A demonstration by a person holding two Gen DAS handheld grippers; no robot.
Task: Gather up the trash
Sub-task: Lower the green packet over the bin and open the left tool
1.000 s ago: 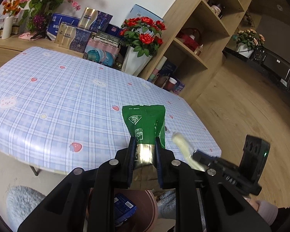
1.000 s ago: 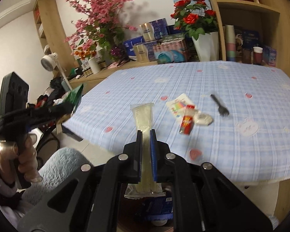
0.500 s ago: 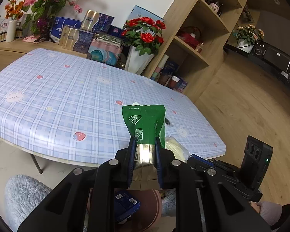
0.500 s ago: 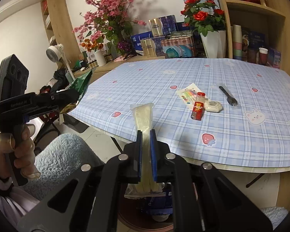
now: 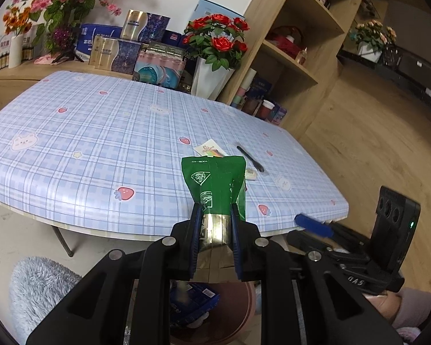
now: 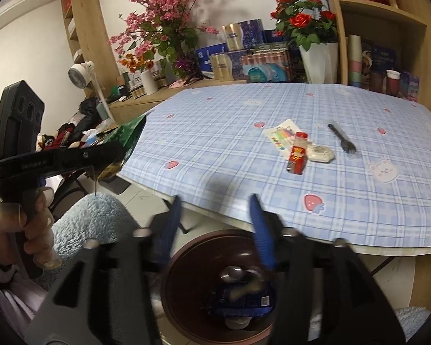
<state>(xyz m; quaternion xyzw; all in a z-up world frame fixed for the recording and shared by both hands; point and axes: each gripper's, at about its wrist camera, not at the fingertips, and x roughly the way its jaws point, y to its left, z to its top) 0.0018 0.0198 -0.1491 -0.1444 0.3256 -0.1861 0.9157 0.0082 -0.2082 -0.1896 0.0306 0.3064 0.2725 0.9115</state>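
Observation:
My left gripper (image 5: 214, 215) is shut on a green foil bag (image 5: 214, 181) and holds it above the brown bin (image 5: 238, 304), off the table's near edge. My right gripper (image 6: 215, 210) is open and empty over the same bin (image 6: 192, 261). In the bin lie a blue wrapper (image 6: 238, 302) and a pale wrapper, blurred. On the table (image 6: 244, 132) lie a red packet (image 6: 297, 156), a colourful card (image 6: 281, 138), a round white packet (image 6: 320, 153) and a black fork (image 6: 342, 139). The green bag shows at the left of the right wrist view (image 6: 129, 135).
A fluffy blue-grey stool (image 6: 92, 218) stands beside the bin. Boxes, a rose vase (image 6: 316, 60) and pink blossoms (image 6: 163, 28) line the far side of the table. Wooden shelves (image 5: 296, 43) stand to the right.
My right gripper has opened and the pale yellowish wrapper it held has dropped into the bin. Both grippers pulled back from the table. The left still holds the green bag.

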